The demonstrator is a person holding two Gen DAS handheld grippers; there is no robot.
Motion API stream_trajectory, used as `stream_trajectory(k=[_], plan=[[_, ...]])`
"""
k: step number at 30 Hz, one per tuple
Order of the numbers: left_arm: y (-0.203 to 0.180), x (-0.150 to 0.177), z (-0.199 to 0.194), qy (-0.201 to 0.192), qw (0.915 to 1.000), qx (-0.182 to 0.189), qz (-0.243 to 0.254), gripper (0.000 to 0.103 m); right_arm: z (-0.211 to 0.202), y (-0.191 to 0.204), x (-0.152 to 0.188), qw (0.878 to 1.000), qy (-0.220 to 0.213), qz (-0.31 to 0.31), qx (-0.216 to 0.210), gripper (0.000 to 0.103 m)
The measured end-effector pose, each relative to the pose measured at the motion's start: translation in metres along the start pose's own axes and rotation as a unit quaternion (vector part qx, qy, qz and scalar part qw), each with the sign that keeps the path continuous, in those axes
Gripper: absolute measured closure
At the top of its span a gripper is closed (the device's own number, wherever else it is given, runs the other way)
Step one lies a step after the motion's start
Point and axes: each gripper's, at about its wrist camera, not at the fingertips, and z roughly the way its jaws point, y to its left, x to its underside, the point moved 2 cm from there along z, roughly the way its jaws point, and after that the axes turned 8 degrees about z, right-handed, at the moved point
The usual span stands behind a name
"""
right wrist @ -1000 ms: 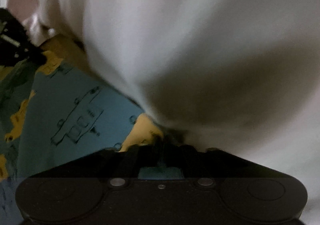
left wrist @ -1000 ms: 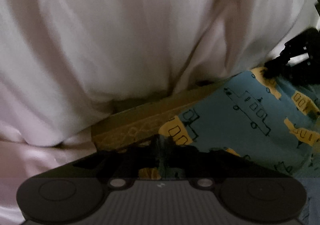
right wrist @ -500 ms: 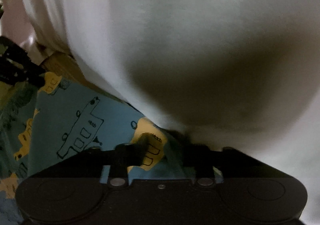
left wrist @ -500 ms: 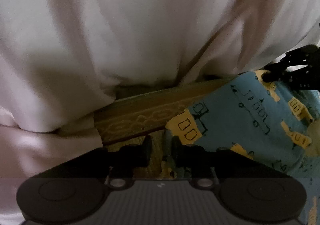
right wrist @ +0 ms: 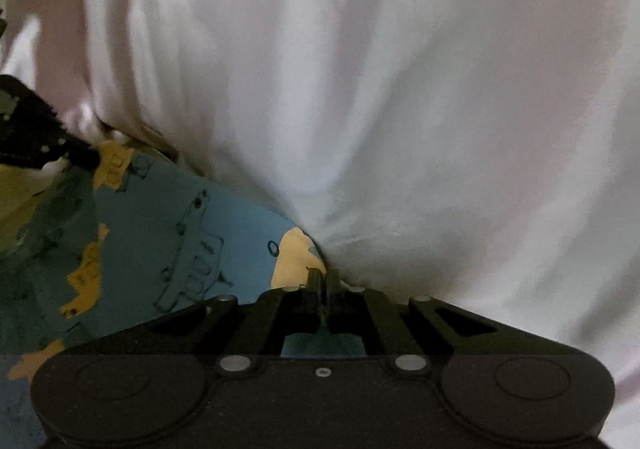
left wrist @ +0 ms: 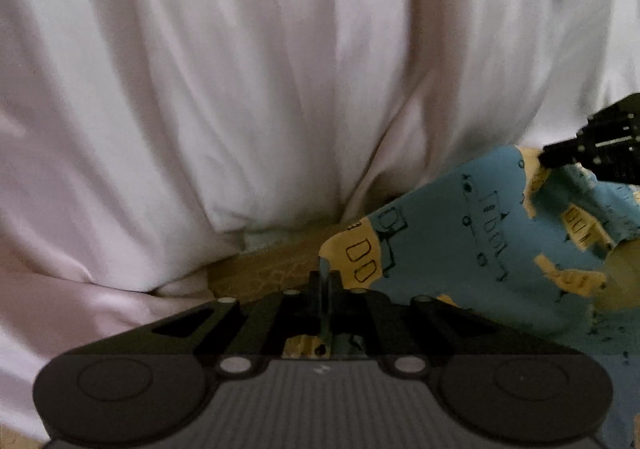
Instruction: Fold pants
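The pants [left wrist: 460,245] are blue with yellow patches and black drawn vehicles. In the left wrist view they stretch rightward from my left gripper [left wrist: 325,281], which is shut on their near corner. My right gripper [left wrist: 554,155] pinches the cloth's far corner at the right edge. In the right wrist view the pants [right wrist: 168,233] spread to the left. My right gripper [right wrist: 322,281] is shut on a yellow patch at their edge. The left gripper [right wrist: 86,157] holds the other corner at far left. The cloth hangs taut between the two.
Folded white fabric [left wrist: 280,89] fills the view close ahead of both grippers, also as white fabric [right wrist: 380,97] in the right wrist view. A yellow-brown patterned surface [left wrist: 260,269] shows under the pants.
Half a second ago both grippers had their fingers apart around the pants' edge. Both have now shut on it, and the edge has lifted and drawn taut.
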Motion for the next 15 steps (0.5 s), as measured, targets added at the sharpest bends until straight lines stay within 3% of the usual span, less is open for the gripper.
stream_trajectory(k=[8,15], plan=[[-0.046,0.026,-0.07,-0.075,0.9937,-0.015,0.081,0.1,-0.08,0.041,0.046,0.994,-0.074,-0.075,0.033,0.103],[-0.082,0.053,-0.11,-0.09,0.983,-0.012,0.16,0.1,-0.145,0.094,0.1,0.982,-0.095,-0.143,0.076,0.103]])
